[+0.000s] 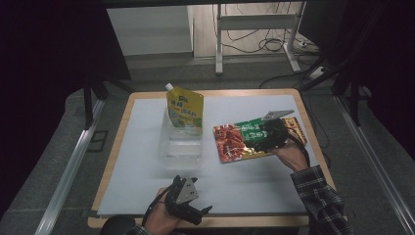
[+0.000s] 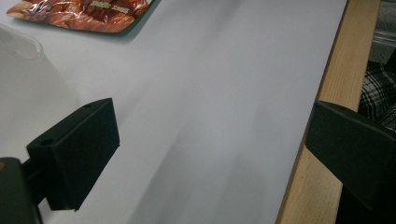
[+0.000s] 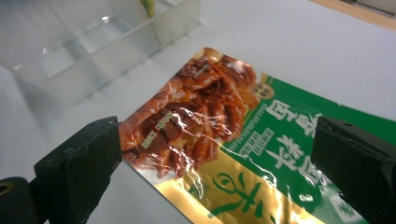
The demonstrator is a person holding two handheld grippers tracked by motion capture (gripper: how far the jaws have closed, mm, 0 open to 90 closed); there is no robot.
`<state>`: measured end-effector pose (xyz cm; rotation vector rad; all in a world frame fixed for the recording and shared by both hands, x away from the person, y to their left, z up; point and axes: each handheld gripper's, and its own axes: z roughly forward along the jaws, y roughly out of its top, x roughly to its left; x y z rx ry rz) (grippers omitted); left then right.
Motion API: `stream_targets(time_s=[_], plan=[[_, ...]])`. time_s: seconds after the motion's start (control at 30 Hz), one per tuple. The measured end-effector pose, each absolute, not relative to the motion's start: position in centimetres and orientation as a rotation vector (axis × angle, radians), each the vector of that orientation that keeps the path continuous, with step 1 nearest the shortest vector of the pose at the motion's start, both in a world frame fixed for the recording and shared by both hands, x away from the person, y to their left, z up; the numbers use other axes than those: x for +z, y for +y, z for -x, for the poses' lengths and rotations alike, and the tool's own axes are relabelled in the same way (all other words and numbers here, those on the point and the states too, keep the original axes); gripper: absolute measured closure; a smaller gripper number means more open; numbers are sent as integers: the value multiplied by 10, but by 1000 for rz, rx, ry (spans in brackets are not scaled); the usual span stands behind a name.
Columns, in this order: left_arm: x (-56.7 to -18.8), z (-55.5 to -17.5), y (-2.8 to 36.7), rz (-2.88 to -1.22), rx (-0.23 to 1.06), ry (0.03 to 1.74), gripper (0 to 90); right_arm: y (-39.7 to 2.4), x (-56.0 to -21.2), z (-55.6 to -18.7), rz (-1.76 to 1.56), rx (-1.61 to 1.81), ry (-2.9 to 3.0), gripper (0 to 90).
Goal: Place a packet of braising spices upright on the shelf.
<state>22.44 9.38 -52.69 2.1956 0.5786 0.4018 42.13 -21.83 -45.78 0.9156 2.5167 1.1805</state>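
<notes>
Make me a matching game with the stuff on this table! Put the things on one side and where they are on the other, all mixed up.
Things:
1. yellow pouch
2. red and green snack packet
3. left claw
4. clear plastic box

Places:
A. lying flat under the open right claw
B. near the table's front edge, open, holding nothing
C. standing upright in the far end of the box
D. in the middle of the white mat, beside the packet

Pairs: 1-C, 2-A, 3-B, 4-D

My workspace: a wooden table (image 1: 116, 147) topped by a white sheet (image 1: 147, 161), grey floor (image 1: 49, 161) around it, a white metal frame (image 1: 219, 44) and loose cables (image 1: 254, 41) beyond, dark surroundings.
</notes>
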Motion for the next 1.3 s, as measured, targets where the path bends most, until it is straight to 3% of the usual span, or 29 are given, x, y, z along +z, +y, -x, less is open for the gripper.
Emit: stream_targets(time_s=[0.8,1.3], plan=[[-527,-224,93,-2191,399,577,31,-275,-485,-411,-1051,1061,2440,13],[-528,-224,92,-2207,404,569,31,-281,-508,-414,-1101,990,2474,13]])
